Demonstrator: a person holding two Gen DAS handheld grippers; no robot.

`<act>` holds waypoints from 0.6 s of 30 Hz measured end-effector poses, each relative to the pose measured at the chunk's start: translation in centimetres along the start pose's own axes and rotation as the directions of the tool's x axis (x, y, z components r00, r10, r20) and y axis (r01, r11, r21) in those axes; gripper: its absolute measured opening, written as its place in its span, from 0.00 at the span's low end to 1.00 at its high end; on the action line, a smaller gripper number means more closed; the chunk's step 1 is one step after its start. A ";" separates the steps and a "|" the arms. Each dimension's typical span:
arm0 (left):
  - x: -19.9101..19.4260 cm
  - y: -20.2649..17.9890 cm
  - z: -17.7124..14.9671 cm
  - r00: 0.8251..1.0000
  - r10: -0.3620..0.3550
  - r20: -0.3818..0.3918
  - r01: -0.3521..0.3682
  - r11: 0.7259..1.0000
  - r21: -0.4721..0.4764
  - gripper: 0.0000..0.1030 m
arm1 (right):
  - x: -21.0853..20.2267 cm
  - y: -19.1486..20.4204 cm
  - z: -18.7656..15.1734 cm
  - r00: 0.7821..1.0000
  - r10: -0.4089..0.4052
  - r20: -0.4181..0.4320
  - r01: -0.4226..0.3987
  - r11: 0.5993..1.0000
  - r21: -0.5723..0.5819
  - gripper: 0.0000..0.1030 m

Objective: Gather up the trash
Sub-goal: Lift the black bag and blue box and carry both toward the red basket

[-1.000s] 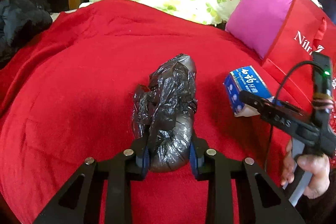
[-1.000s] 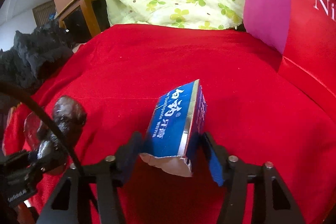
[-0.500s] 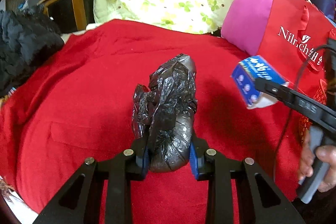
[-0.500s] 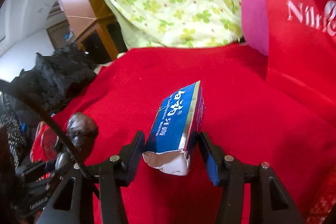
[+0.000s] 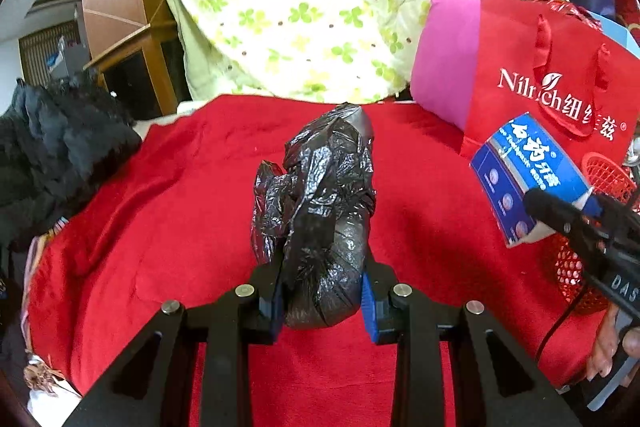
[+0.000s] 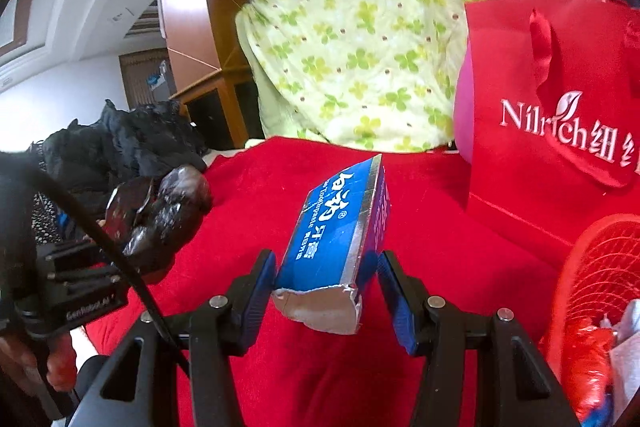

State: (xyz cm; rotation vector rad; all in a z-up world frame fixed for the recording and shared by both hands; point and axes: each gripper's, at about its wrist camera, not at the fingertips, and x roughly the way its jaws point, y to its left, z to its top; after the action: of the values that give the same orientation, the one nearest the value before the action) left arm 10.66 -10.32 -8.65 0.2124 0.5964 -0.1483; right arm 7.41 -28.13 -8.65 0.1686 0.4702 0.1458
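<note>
A bed under a red blanket (image 5: 168,195) fills the foreground, with a green clover-print quilt (image 5: 320,7) heaped at its far end. A brown wooden headboard post (image 6: 188,7) rises beside it, against a pale wall (image 6: 60,95) and white moulded ceiling

— What can you read on the red gift bag (image 5: 532,67)?
— White lettering, "Nilrich", with a small leaf emblem above it and Chinese characters running on to the right; a tiny ® closes the line.
— And the blue carton (image 6: 340,227)?
— White Chinese characters on its broad face, a ® mark, and a small line in English that reads "Toothpaste". Its narrow side carries print too small to make out.
— Anything on the tools?
— The black body of the left gripper (image 6: 132,239) bears "GenRobot.AI" in white. The right gripper (image 5: 560,215) shows "DAS", cut off at the edge.
</note>
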 end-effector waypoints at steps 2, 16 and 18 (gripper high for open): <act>-0.5 -0.4 0.2 1.000 0.002 0.014 -0.002 1.000 0.007 0.32 | -0.8 0.2 0.0 1.000 0.001 0.013 -0.001 1.000 -0.014 0.54; -2.8 -2.9 0.9 0.998 0.003 0.060 -0.006 0.999 0.050 0.32 | -4.5 0.4 0.2 0.995 0.017 0.101 -0.013 0.999 -0.033 0.54; -3.0 -3.0 0.9 0.998 0.003 0.065 -0.006 0.999 0.054 0.32 | -4.9 0.5 0.2 0.994 0.019 0.110 -0.016 0.999 -0.032 0.54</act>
State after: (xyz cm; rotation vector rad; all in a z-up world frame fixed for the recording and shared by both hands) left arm 8.12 -13.26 -6.67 0.2607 0.5277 -0.1665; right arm 3.16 -28.58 -6.27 0.1497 0.3560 0.1598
